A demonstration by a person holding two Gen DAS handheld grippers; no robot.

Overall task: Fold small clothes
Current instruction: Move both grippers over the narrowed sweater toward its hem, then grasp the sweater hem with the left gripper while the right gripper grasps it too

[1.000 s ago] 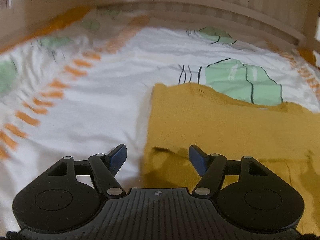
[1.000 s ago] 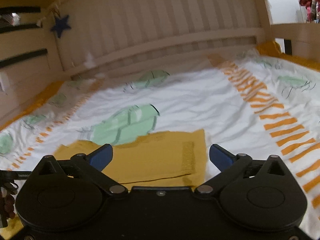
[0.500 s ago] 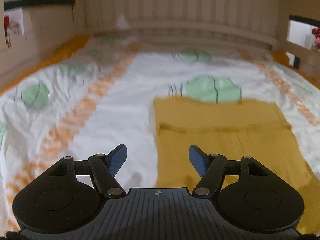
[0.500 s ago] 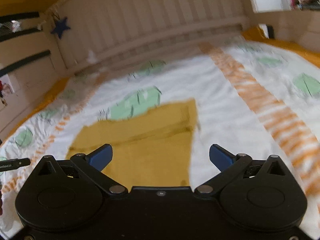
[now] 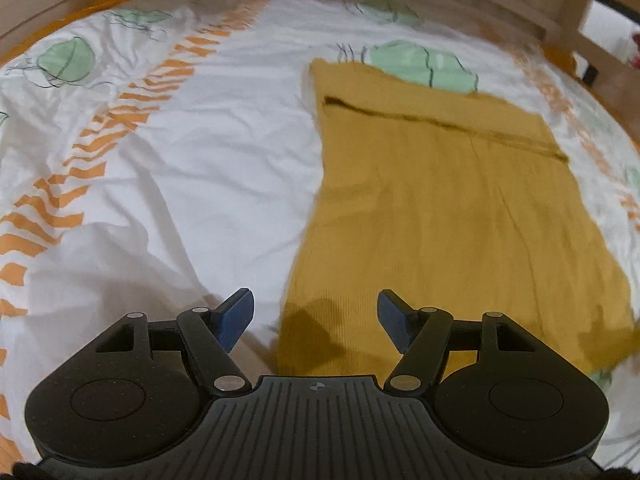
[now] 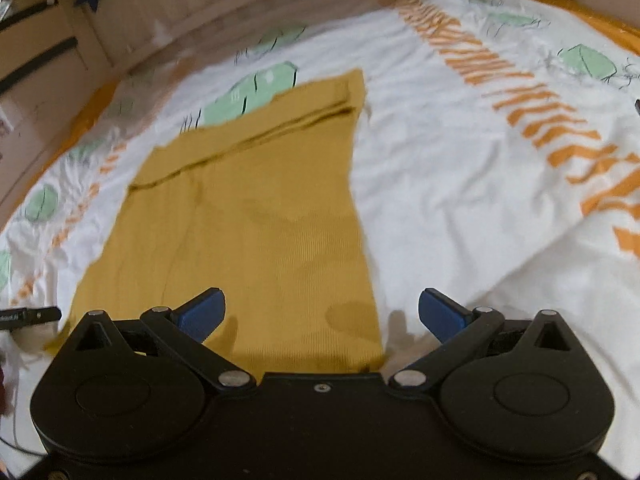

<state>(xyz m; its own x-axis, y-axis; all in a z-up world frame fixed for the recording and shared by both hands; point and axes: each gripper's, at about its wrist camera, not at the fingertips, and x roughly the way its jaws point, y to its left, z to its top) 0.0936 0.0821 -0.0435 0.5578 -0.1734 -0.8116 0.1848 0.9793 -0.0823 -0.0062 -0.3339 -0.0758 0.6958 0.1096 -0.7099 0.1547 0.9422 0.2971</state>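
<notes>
A mustard-yellow knitted garment (image 5: 440, 208) lies flat on the bed, with a folded band across its far end. My left gripper (image 5: 316, 314) hangs open over the garment's near left corner, nothing between its blue pads. In the right wrist view the same garment (image 6: 248, 216) spreads out ahead, and my right gripper (image 6: 322, 312) stands open above its near right corner, its blue pads apart and empty. Neither gripper touches the cloth.
The garment rests on a white bedsheet (image 5: 192, 152) printed with orange stripes and green shapes. A wooden slatted bed frame (image 6: 248, 4) rings the far side. A black rod-like object (image 6: 30, 315) pokes in at the left edge of the right wrist view.
Both views have pulled back toward the near end of the garment and tilted down. More of its length shows now, and each gripper sits over a near corner.
</notes>
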